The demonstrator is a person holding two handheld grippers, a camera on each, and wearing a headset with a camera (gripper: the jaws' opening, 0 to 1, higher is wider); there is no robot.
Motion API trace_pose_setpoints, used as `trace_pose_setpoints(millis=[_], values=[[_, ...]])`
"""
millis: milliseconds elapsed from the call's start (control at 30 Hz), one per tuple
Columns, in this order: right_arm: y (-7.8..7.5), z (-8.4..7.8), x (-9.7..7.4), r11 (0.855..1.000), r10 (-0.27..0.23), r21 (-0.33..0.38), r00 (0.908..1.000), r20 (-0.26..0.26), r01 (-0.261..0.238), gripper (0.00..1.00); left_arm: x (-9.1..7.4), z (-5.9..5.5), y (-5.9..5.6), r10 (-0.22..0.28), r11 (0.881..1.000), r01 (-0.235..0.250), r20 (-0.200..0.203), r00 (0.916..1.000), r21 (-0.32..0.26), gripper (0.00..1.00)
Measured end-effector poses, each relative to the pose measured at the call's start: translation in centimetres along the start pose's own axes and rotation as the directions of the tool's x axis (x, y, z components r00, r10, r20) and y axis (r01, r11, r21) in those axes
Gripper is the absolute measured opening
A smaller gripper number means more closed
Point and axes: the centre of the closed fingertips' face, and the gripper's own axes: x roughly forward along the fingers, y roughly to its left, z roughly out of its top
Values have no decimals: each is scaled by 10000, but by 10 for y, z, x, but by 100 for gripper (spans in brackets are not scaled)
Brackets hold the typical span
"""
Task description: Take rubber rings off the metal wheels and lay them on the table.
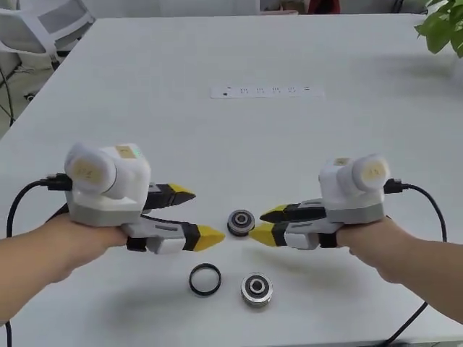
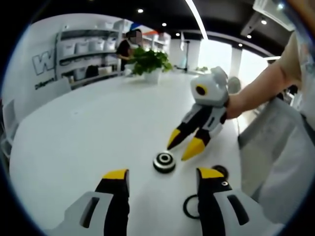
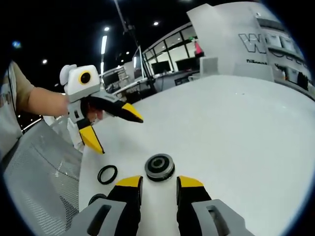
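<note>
A metal wheel with a black rubber ring on it (image 1: 241, 222) (image 2: 164, 162) (image 3: 159, 167) lies flat on the white table (image 1: 239, 144) between my two grippers. My left gripper (image 1: 195, 214) (image 2: 162, 174) (image 3: 115, 130) is open, with its yellow tips just left of the wheel. From the right, my right gripper (image 1: 265, 224) (image 3: 159, 182) (image 2: 189, 142) points at the wheel; its jaws stand a little apart and hold nothing. Nearer me lie a loose black rubber ring (image 1: 205, 280) (image 2: 189, 206) (image 3: 107, 174) and a second wheel with a bare silver rim (image 1: 256, 287) (image 3: 97, 199).
A white power strip (image 1: 266, 91) lies across the middle of the table. A green plant (image 1: 445, 29) (image 2: 147, 61) stands at the far right corner and a chair (image 1: 43, 29) at the far left. Black cables (image 1: 22, 202) trail from both grippers. The table's front edge is close below the loose ring.
</note>
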Motion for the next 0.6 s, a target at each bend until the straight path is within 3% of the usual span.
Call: trace_pose_setpoints(millis=[600], values=[[-4, -2, 8, 9992, 14, -390, 10000, 79, -11, 20, 27, 0, -1, -267, 9996, 268, -97, 9996, 98, 48]])
